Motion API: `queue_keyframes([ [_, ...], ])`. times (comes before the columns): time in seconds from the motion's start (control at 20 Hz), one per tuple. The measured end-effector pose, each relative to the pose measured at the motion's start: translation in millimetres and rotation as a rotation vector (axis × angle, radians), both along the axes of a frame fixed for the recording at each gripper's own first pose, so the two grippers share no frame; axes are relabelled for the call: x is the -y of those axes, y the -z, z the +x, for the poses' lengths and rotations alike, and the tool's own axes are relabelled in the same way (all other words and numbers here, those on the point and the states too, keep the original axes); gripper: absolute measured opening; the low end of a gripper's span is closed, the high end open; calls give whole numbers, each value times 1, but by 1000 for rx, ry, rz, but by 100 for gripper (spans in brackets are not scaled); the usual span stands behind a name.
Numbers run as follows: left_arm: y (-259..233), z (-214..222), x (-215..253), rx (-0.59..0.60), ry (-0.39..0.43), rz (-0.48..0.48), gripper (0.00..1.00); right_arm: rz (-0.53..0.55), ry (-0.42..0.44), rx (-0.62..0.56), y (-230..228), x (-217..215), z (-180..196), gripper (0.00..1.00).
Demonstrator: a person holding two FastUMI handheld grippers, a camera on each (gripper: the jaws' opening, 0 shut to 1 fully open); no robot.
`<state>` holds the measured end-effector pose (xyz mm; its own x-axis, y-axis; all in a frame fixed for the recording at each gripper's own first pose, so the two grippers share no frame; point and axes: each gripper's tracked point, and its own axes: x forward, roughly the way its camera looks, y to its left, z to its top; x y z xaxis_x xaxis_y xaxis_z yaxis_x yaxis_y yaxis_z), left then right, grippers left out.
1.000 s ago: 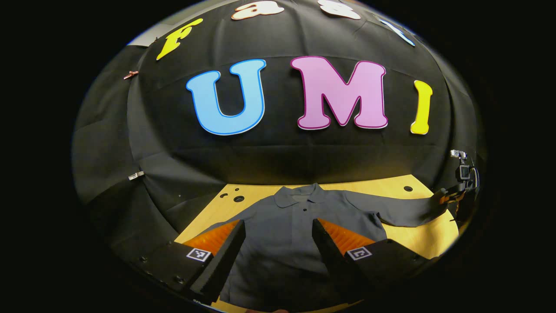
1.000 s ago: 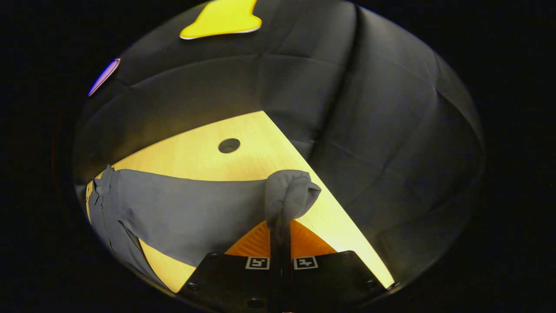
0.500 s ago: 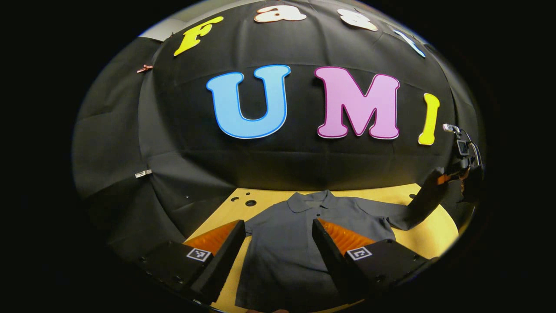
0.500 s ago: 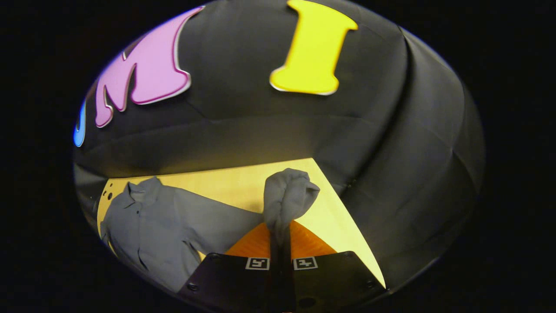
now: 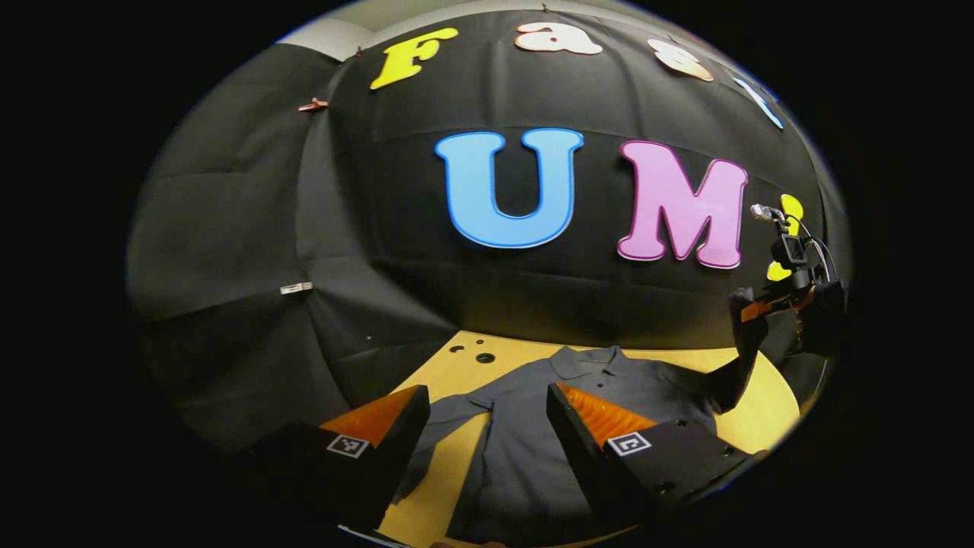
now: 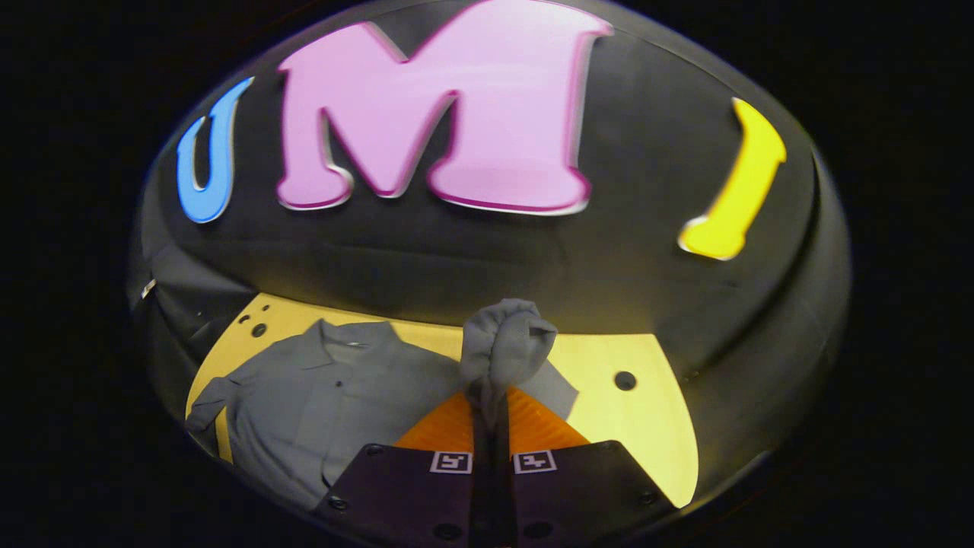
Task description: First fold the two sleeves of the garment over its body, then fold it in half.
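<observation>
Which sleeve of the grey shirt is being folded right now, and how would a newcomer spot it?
Find the yellow wooden table with the grey shirt spread flat on it. The right tongs pinch one sleeve, bunched and lifted off the table. The other sleeve lies limp on the wood, untouched.

The shirt's [image 5: 525, 457] hem is running off the bottom edge; the left gripper's [image 5: 487, 426] fingers are covering its sides.
</observation>
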<state>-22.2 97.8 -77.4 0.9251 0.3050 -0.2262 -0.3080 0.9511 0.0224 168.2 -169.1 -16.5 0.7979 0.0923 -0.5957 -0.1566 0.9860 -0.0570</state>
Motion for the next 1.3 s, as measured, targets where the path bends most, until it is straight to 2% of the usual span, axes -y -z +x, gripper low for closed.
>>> queue_keyframes([
  [0.25, 4, -27, -49, -17, -107, 26, 98, -10, -175, -27, -61, -62, -27, 5],
  [0.5, 13, -50, -83, -38, -176, 24, 98, 14, -302, -105, -90, -130, -57, 5],
  [0.7, 22, -59, -109, -60, -209, 45, 97, 2, -411, -163, -54, -221, -87, 5],
  [0.9, 33, -65, -126, -75, -246, 25, 98, -62, -487, -206, -9, -277, -105, 5],
  [1.0, 40, -68, -127, -86, -250, 13, 98, -72, -507, -243, 13, -298, -116, 8],
  [1.2, 57, -78, -132, -109, -265, -23, 98, -18, -497, -335, 30, -321, -141, 36],
  [1.3, 65, -81, -134, -115, -274, -48, 98, 31, -493, -319, 19, -329, -143, 39],
])
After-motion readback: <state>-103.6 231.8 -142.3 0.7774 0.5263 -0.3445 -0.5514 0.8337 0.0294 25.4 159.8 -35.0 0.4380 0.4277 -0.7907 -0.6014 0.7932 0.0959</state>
